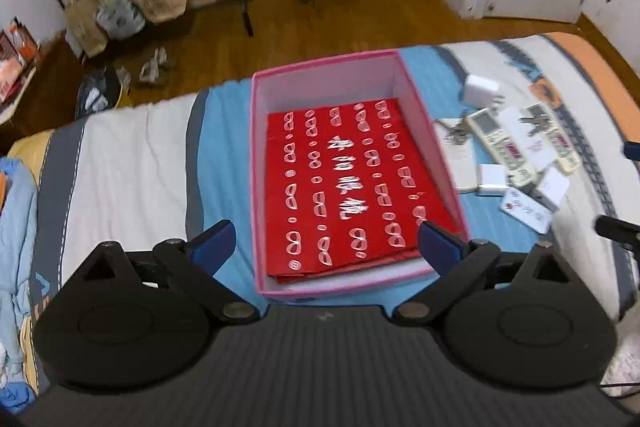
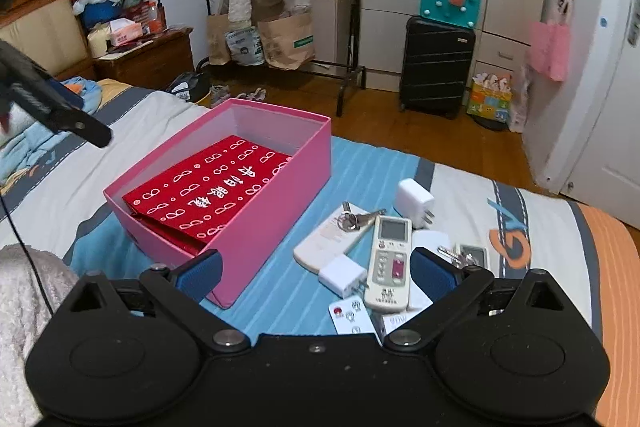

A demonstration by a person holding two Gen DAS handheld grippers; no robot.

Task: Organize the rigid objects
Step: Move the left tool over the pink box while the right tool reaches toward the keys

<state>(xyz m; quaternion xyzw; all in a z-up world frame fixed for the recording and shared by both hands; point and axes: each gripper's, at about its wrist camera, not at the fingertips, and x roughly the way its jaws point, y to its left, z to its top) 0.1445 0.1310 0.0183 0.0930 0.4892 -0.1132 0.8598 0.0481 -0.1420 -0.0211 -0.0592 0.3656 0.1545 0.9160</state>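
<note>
A pink box [image 1: 428, 131] [image 2: 280, 219] sits open on the bed with a red patterned bag [image 1: 352, 187] [image 2: 212, 195] lying flat inside. My left gripper [image 1: 326, 247] is open and empty, above the box's near end. To the right of the box lie small items: a white remote with a screen [image 2: 390, 265] [image 1: 500, 143], white charger plugs [image 2: 416, 201] [image 2: 343, 274] [image 1: 480, 90], keys [image 2: 356, 219] and cards. My right gripper [image 2: 316, 279] is open and empty, just above these items, near the remote.
The bed [image 1: 132, 163] has a striped blue, white and grey cover. Clothes [image 1: 16, 227] lie at its left. Beyond its far edge is wood floor with a black suitcase [image 2: 436, 67], paper bags [image 2: 286, 41], a clothes rack and a nightstand [image 2: 148, 59].
</note>
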